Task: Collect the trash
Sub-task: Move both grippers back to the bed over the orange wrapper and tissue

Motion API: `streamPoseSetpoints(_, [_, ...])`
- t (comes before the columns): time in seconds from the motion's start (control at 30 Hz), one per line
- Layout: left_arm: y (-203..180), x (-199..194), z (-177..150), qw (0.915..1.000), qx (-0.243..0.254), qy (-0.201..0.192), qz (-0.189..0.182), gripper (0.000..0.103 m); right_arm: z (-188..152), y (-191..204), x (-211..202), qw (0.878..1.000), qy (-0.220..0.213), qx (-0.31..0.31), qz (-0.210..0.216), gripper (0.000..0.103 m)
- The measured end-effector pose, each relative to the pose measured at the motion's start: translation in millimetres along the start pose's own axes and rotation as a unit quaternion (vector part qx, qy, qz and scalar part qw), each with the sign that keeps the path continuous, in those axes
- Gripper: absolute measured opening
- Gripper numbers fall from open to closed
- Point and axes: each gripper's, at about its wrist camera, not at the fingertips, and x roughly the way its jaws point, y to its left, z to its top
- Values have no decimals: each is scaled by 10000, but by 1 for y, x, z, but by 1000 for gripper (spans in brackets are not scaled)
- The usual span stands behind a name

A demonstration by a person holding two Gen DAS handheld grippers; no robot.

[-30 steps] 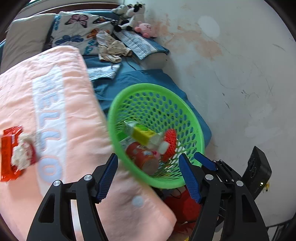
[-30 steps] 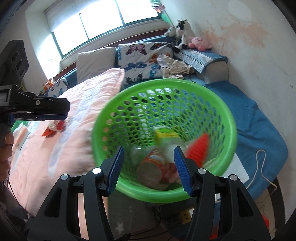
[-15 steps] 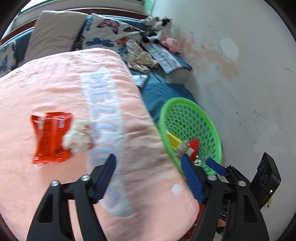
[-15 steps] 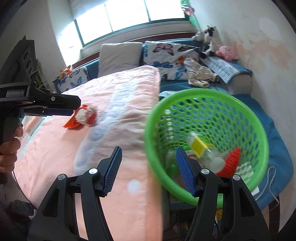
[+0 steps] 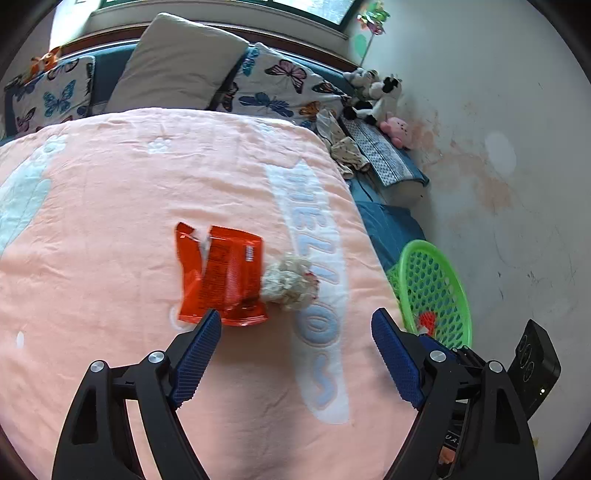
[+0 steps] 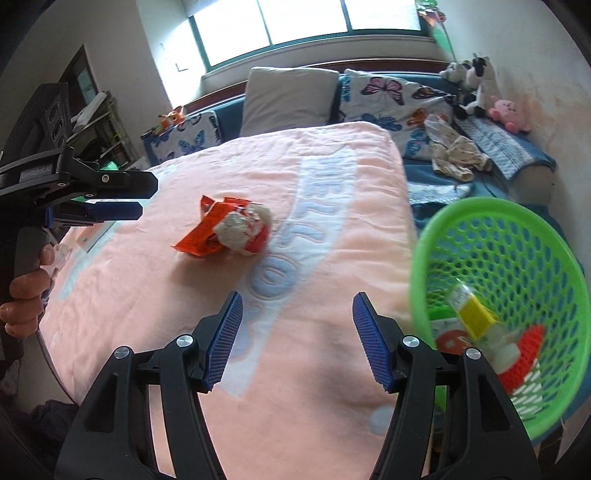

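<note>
A red snack wrapper (image 5: 221, 277) lies flat on the pink blanket (image 5: 110, 221), with a crumpled white paper ball (image 5: 290, 282) touching its right edge. Both show in the right wrist view too: wrapper (image 6: 195, 236), ball (image 6: 243, 229). My left gripper (image 5: 295, 332) is open and empty, hovering just short of the wrapper; it also shows at the left of the right wrist view (image 6: 122, 195). My right gripper (image 6: 295, 321) is open and empty above the blanket. A green perforated basket (image 6: 517, 229) beside the bed holds a yellow-labelled bottle (image 6: 476, 317) and other trash; it also shows in the left wrist view (image 5: 436, 291).
Pillows (image 5: 177, 66) and butterfly cushions (image 5: 280, 88) line the head of the bed. Plush toys (image 5: 380, 96) and crumpled clothes (image 5: 343, 147) lie on the blue sheet by the stained wall (image 5: 498, 147). A window (image 6: 295, 26) is behind.
Both grippers swung left, away from the basket and over the pink blanket. The wrapper and paper ball now sit in front of the left gripper; the basket has shifted to the right edge.
</note>
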Motion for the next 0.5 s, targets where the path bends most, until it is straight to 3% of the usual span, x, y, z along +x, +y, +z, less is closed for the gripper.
streamPoseSetpoints(0.3, [47,-6,-1,9990,-406,-65,186,81,24,29,48,9986,224,-37,481,63])
streamPoseSetpoints(0.5, [71,-4,2,9976,-625,-89,289,81,38,44,79,9984,300,-184,433,63])
